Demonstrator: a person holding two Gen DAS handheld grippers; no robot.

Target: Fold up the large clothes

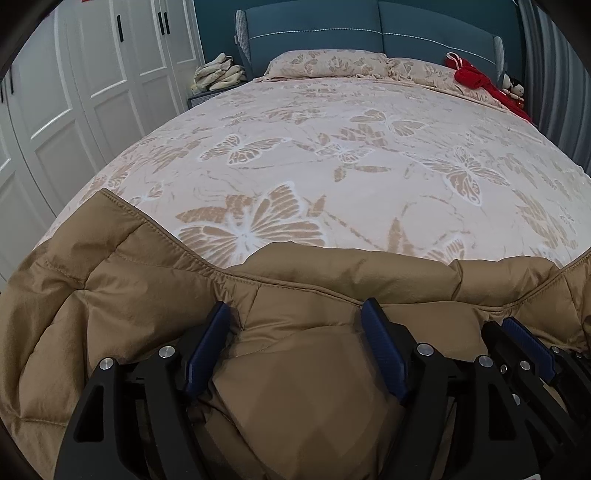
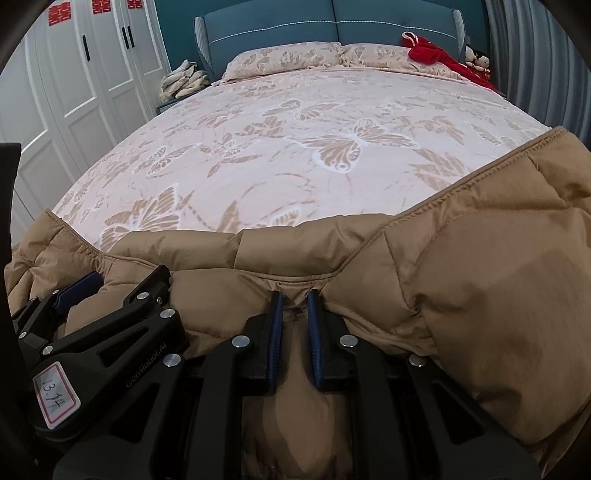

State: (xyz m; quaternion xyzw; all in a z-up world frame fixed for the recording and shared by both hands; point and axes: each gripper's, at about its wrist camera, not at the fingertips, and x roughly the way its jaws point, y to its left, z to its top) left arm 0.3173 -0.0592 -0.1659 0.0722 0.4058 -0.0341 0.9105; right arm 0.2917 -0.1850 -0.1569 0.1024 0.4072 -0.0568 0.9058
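Tan padded jacket [image 1: 147,295] spread over the near end of the bed [image 1: 332,147], far from the blue headboard [image 1: 314,33], probably so that the flat bedcover can serve as folding surface. Both sleeves or side panels reaching up and away toward the headboard, one on each side, with the middle part bunched low at the near edge.

Left tool [image 1: 295,347] opened wide, blue pads [image 1: 207,350] standing on each side of a thick puffy fold without squeezing it (cloth between them, but not clamped as far as can be seen). Seems either just letting go or preparing a new bite.

Right tool [image 2: 295,325] almost pressed together, pinching a thin gathered ridge of the jacket at a seam. Held so, most likely, to keep this point fixed while the other side is rearranged.

Both tools close side by side at the near edge of the jacket, pointing down and toward the headboard. Red garment [image 2: 428,51] and cream pile [image 2: 183,79] lying up beside the headboard, well apart from the work. Folding judged as early; no neat fold formed yet.
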